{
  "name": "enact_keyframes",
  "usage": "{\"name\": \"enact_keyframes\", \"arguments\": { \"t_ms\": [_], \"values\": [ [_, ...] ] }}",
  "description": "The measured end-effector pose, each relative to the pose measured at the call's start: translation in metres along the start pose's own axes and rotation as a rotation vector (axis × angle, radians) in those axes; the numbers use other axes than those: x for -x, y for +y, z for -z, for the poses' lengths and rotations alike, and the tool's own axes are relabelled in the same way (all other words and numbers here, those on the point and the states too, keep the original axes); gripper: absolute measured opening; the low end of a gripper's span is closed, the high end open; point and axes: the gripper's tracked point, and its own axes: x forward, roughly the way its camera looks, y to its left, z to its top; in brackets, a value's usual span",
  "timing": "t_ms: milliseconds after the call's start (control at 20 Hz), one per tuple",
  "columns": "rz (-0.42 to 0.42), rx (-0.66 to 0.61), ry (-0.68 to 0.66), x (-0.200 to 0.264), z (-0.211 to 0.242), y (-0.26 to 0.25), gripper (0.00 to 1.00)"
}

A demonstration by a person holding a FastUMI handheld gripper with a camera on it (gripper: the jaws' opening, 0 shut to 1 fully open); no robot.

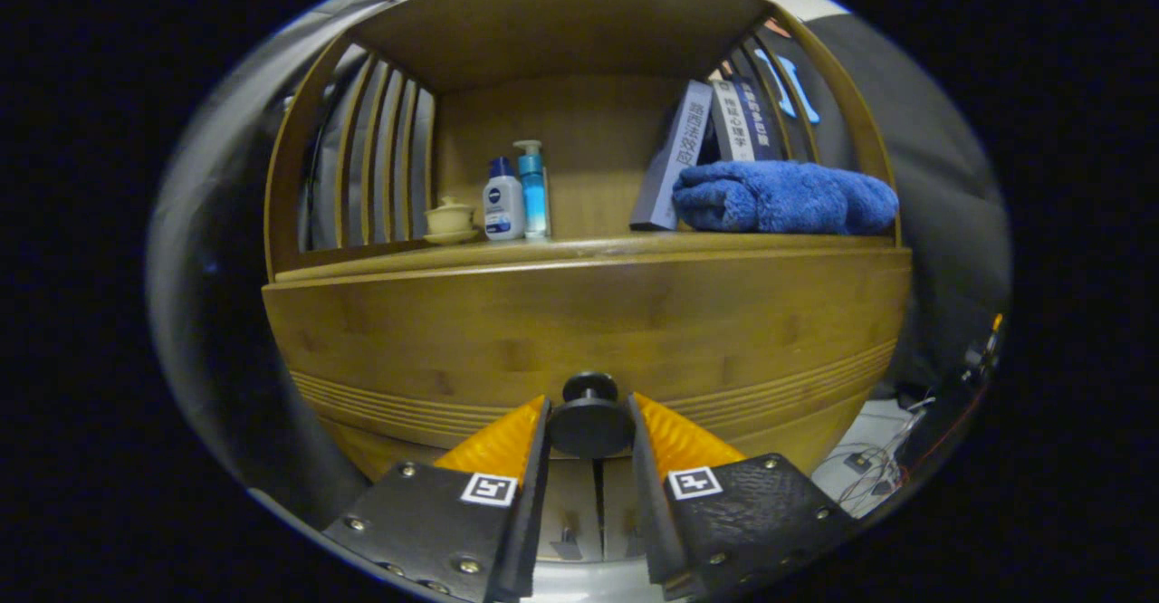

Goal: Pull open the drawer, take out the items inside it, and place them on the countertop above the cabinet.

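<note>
Between the fingers of my hand-held gripper (590, 422) sits the drawer knob (590, 422), pinched from both sides. To open the drawer (579, 331) well, I should pull straight back, keeping the grip level.

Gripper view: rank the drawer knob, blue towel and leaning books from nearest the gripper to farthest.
1. Drawer knob: between the gripper's fingers.
2. Blue towel: on the countertop, front right.
3. Books: behind the towel.

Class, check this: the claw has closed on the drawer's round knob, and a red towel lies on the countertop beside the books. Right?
Not quite. The gripper view shows the towel is blue, not red. The rest holds: the claw grips the knob, and the towel lies beside the books.
</note>
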Motion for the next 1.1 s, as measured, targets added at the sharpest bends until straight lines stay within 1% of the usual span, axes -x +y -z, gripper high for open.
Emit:
{"name": "enact_keyframes", "arguments": {
  "t_ms": [50, 100, 150, 250, 300, 350, 450, 700, 800, 850, 900, 1100],
  "values": [
    [0.011, 0.01, -0.029, -0.001, -0.007, -0.002, 0.47],
    [0.032, 0.025, -0.016, -0.003, -0.004, -0.005, 0.46],
    [0.025, 0.035, -0.033, -0.001, -0.007, -0.003, 0.46],
    [0.01, 0.018, -0.018, -0.001, -0.002, -0.003, 0.41],
    [0.007, 0.007, 0.005, 0.001, 0.0, -0.002, 0.33],
    [-0.001, 0.012, 0.019, 0.004, 0.002, -0.002, 0.33],
    [-0.009, 0.01, 0.019, 0.021, 0.002, -0.003, 0.33],
    [0.008, -0.008, 0.014, 0.076, 0.008, -0.005, 0.33],
    [0.0, 0.0, 0.007, 0.094, 0.009, -0.005, 0.33],
    [-0.002, -0.004, 0.019, 0.095, 0.011, -0.005, 0.33],
    [0.0, -0.01, 0.029, 0.107, 0.012, -0.006, 0.24],
    [0.007, -0.009, 0.029, 0.145, 0.017, -0.006, 0.24]
  ]
}}
